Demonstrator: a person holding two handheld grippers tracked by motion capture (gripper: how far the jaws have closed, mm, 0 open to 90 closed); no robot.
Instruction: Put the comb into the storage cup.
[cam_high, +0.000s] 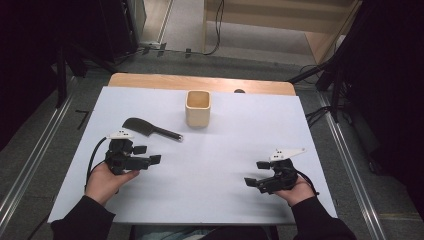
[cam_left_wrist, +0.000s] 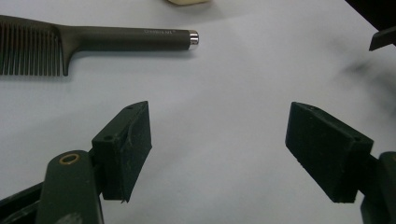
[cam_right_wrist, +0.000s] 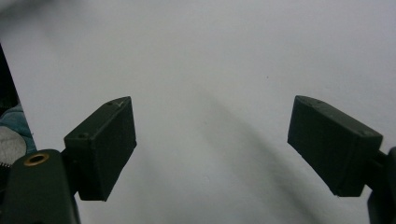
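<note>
A black comb (cam_high: 150, 129) lies on the white table cover, its handle toward the right; up close in the left gripper view the comb (cam_left_wrist: 93, 41) shows its teeth at left and a silver-tipped handle. Behind it stands a small beige square cup (cam_high: 198, 107). My left gripper (cam_high: 148, 155) sits just in front of the comb, open, with nothing between its jaws (cam_left_wrist: 218, 149). My right gripper (cam_high: 257, 173) rests at the front right of the table, also open and empty (cam_right_wrist: 212, 149), pointing left over the bare cover.
The white cover (cam_high: 220, 150) spans most of the wooden table (cam_high: 200, 82). Cables and dark stands are on the floor around the table. A person's dark sleeves enter from the bottom edge.
</note>
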